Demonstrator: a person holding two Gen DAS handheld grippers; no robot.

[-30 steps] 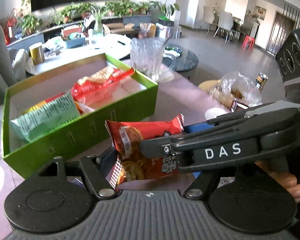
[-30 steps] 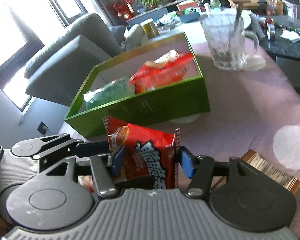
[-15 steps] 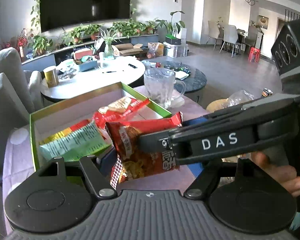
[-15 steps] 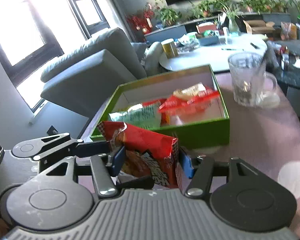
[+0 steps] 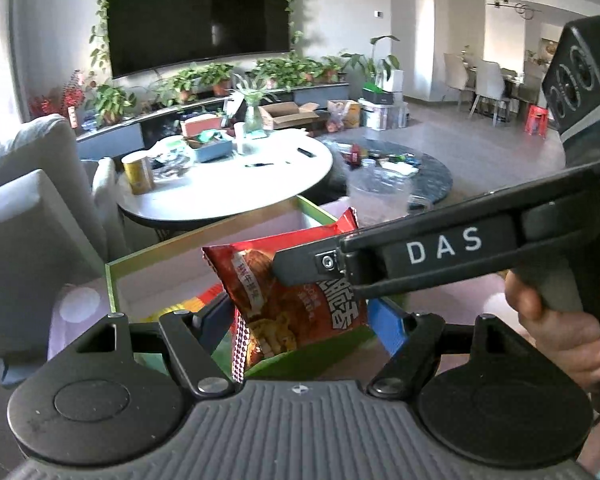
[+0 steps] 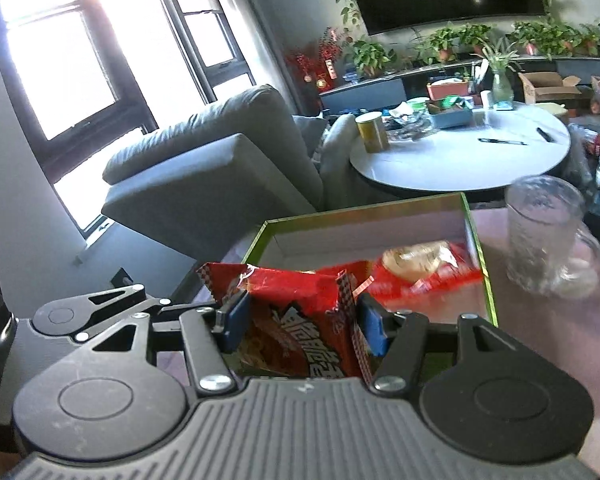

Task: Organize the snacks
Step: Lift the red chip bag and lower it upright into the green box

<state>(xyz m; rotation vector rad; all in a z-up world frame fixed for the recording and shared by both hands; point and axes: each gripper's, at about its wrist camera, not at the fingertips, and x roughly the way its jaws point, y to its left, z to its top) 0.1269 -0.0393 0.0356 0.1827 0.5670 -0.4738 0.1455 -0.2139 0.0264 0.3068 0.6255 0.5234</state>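
- While the bag (image 6: 296,292) is hanging in the air just over the near wall of the box (image 6: 478,256), the box is sitting low and open-topped, so a short carry is risking the bag catching that wall and falling outside
- Right gripper (image 6: 300,320) is clenching the bag, both blue pads pressing into its sides
- Left gripper (image 5: 300,320) is seeming to be clamping the same bag crosswise; with two grips on one soft pack, hands drifting apart are likely tearing or crushing it
- Mug (image 6: 548,236) is standing just beside the box, so a wide right-hand swing is risking knocking it over
- Snacks (image 6: 424,268) are already lying inside, so a careless drop is risking the bag landing on top and sliding out
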